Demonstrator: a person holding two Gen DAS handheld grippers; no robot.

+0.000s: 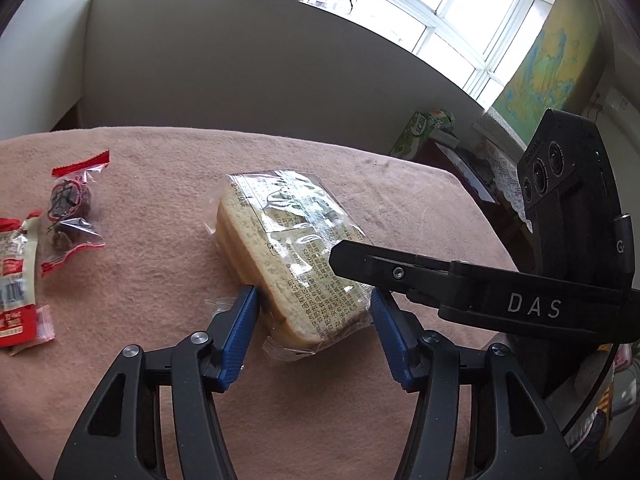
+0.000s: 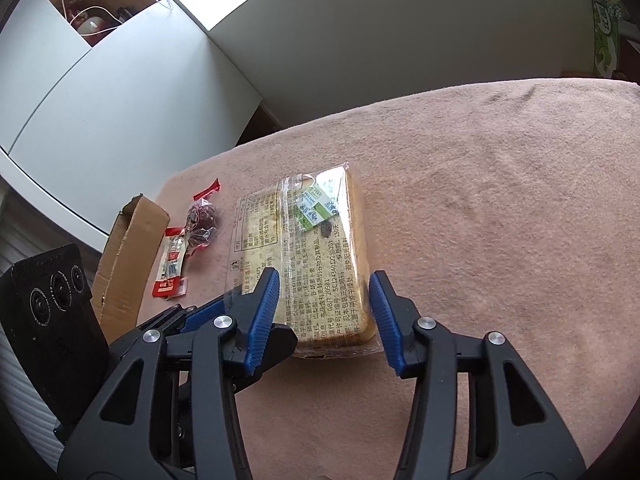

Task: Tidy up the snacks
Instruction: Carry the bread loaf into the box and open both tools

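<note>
A clear-wrapped pack of sliced bread (image 1: 288,248) lies on the pink cloth-covered table (image 1: 152,272). My left gripper (image 1: 314,308) is open with its blue pads on either side of the pack's near end. The right gripper's arm (image 1: 440,284) reaches over the pack from the right. In the right wrist view my right gripper (image 2: 324,308) is open around the near end of the same bread pack (image 2: 312,252). A red-edged bag of dark candies (image 1: 72,212) and a red and white snack packet (image 1: 16,276) lie at the left.
An open cardboard box (image 2: 128,256) sits at the table's left edge beside the snack packet (image 2: 172,264) and candy bag (image 2: 202,220). A grey wall stands behind the table. A green carton (image 1: 420,132) stands beyond the table's right edge.
</note>
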